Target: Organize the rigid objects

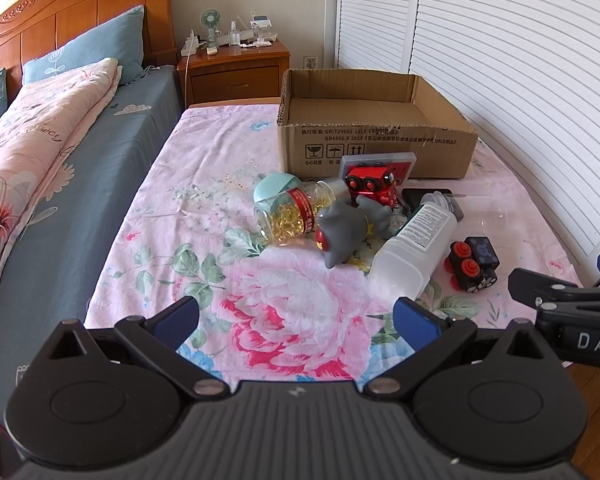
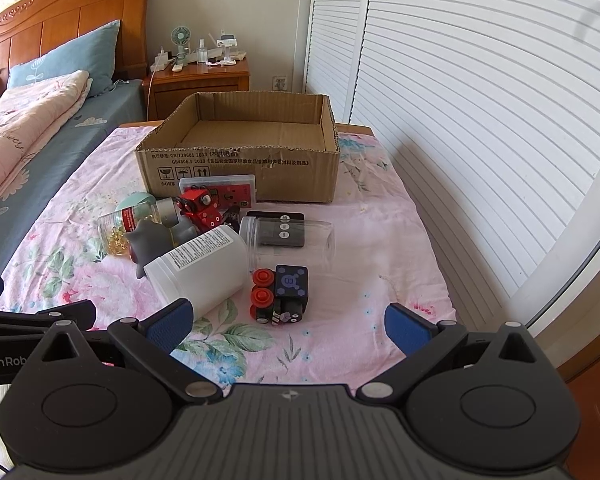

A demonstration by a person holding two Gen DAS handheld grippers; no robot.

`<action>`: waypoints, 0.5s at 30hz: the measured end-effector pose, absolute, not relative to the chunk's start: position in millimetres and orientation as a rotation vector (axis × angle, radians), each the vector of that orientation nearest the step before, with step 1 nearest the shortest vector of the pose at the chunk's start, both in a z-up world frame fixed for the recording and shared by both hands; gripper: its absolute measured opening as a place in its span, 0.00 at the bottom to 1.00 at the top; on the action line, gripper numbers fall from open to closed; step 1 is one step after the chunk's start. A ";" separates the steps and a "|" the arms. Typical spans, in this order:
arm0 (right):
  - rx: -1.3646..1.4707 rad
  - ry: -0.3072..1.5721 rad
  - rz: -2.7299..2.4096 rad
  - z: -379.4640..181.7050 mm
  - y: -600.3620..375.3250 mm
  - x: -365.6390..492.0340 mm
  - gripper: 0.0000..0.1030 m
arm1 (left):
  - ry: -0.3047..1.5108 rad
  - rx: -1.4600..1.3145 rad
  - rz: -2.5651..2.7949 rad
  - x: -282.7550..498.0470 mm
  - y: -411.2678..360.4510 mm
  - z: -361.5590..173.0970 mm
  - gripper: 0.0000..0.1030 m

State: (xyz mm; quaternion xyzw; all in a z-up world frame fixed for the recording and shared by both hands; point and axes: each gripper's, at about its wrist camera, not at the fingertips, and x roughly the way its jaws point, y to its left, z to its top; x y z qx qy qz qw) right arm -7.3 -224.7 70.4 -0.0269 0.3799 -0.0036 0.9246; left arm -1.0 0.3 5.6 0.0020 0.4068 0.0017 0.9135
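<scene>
A pile of rigid objects lies on the floral cloth in front of an empty cardboard box (image 1: pixel 380 140) (image 2: pixel 236 160): a jar of yellow capsules (image 1: pixel 288 216) (image 2: pixel 118 226), a grey toy figure (image 1: pixel 340 236) (image 2: pixel 148 246), a red toy robot (image 1: pixel 374 186) (image 2: pixel 200 208), a white plastic bottle (image 1: pixel 414 248) (image 2: pixel 202 266), a clear jar (image 2: pixel 292 240) and a black toy with red wheels (image 1: pixel 472 266) (image 2: pixel 282 294). My left gripper (image 1: pixel 296 322) is open, short of the pile. My right gripper (image 2: pixel 288 326) is open just before the black toy. Neither holds anything.
A bed (image 1: pixel 60 152) with a pink quilt runs along the left. A wooden nightstand (image 1: pixel 236 64) with a small fan stands behind. White louvred doors (image 2: pixel 480 80) line the right side. A flat red case (image 1: pixel 380 164) leans against the box front.
</scene>
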 end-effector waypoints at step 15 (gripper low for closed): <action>-0.053 0.775 -0.001 71.3 -225.3 -4.6 1.00 | 0.828 0.012 0.008 -1.3 -0.9 6.6 0.99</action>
